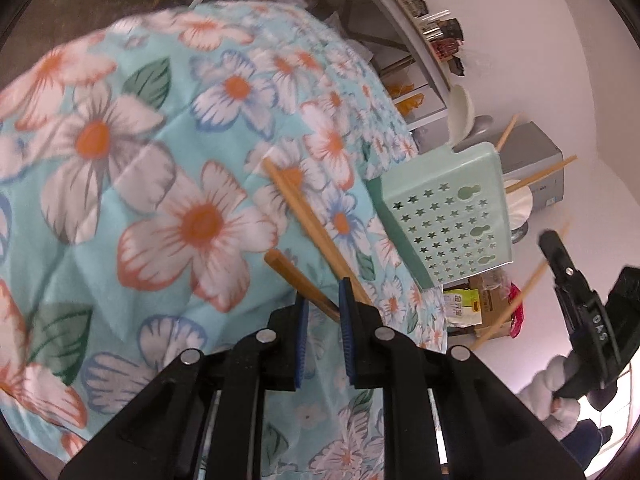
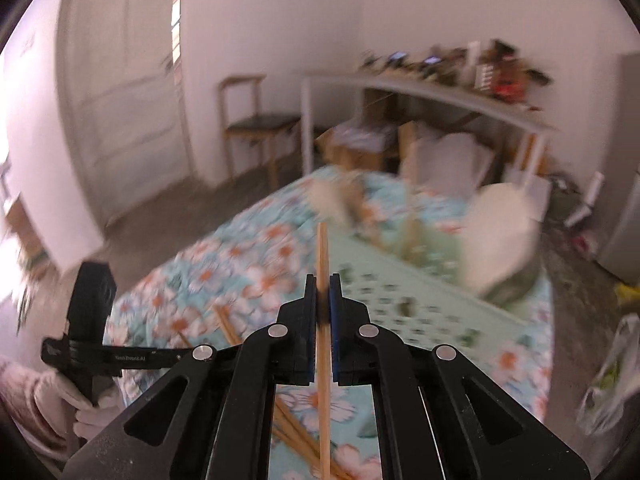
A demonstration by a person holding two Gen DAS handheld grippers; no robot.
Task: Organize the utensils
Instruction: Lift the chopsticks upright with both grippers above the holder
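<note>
My left gripper [image 1: 324, 294] is shut on two wooden chopsticks [image 1: 304, 216] and holds them above the floral tablecloth [image 1: 160, 160]. They point up and left from the jaws. My right gripper [image 2: 323, 286] is shut on a single thin chopstick [image 2: 322, 252] that stands upright between the pads. It also shows at the right of the left wrist view [image 1: 576, 280]. A mint green utensil rack [image 1: 452, 216] with star holes stands at the table's far side, blurred in the right wrist view [image 2: 400, 300]. Chopsticks [image 1: 540, 176] stick out behind it.
White bowls [image 1: 460, 112] stand in the rack, one blurred in the right wrist view [image 2: 500, 236]. More chopsticks [image 2: 296, 428] lie on the cloth under my right gripper. A shelf [image 2: 440, 88] with clutter, a chair [image 2: 256, 124] and boxes stand beyond the table.
</note>
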